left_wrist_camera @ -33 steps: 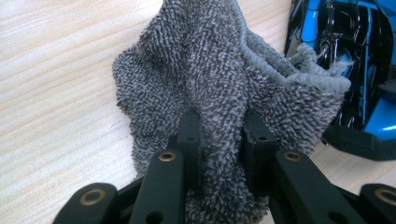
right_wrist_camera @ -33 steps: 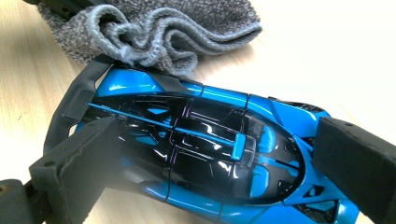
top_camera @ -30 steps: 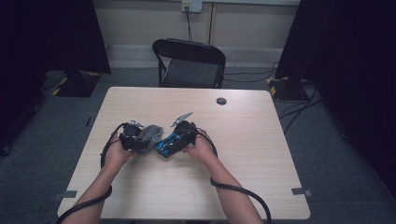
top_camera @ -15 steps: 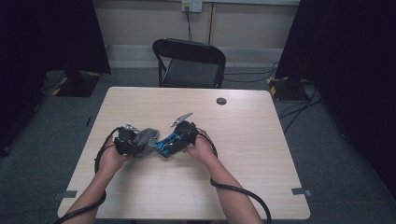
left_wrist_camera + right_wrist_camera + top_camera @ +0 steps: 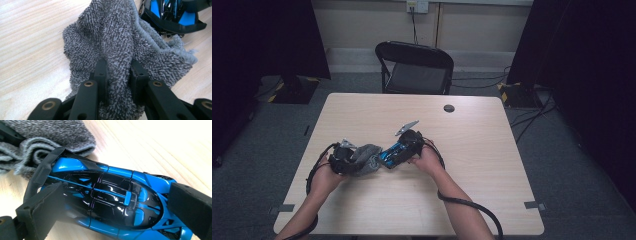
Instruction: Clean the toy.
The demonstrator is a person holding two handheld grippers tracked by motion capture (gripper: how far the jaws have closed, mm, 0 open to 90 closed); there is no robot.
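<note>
A blue and black toy car (image 5: pixel 112 202) lies on the wooden table (image 5: pixel 492 165), and my right gripper (image 5: pixel 117 195) is shut on it, one jaw on each side. From above the car (image 5: pixel 388 156) points left out of the right gripper (image 5: pixel 393 154). A grey terry cloth (image 5: pixel 112 37) sits bunched against the car's end (image 5: pixel 175 12). My left gripper (image 5: pixel 117 67) is shut on a fold of that cloth. In the high view the cloth (image 5: pixel 368 154) lies between the left gripper (image 5: pixel 358 162) and the car. The cloth's rolled edge (image 5: pixel 50 135) touches the car's dark end.
A small round black disc (image 5: pixel 449 108) lies near the table's far edge. A black folding chair (image 5: pixel 414 70) stands behind the table. Cables trail from both grippers over the near edge. Bare tabletop stretches to the right and far side.
My left hand has drawn the cloth leftward and a little toward the near edge, away from the car. The right gripper and the car have stayed put.
</note>
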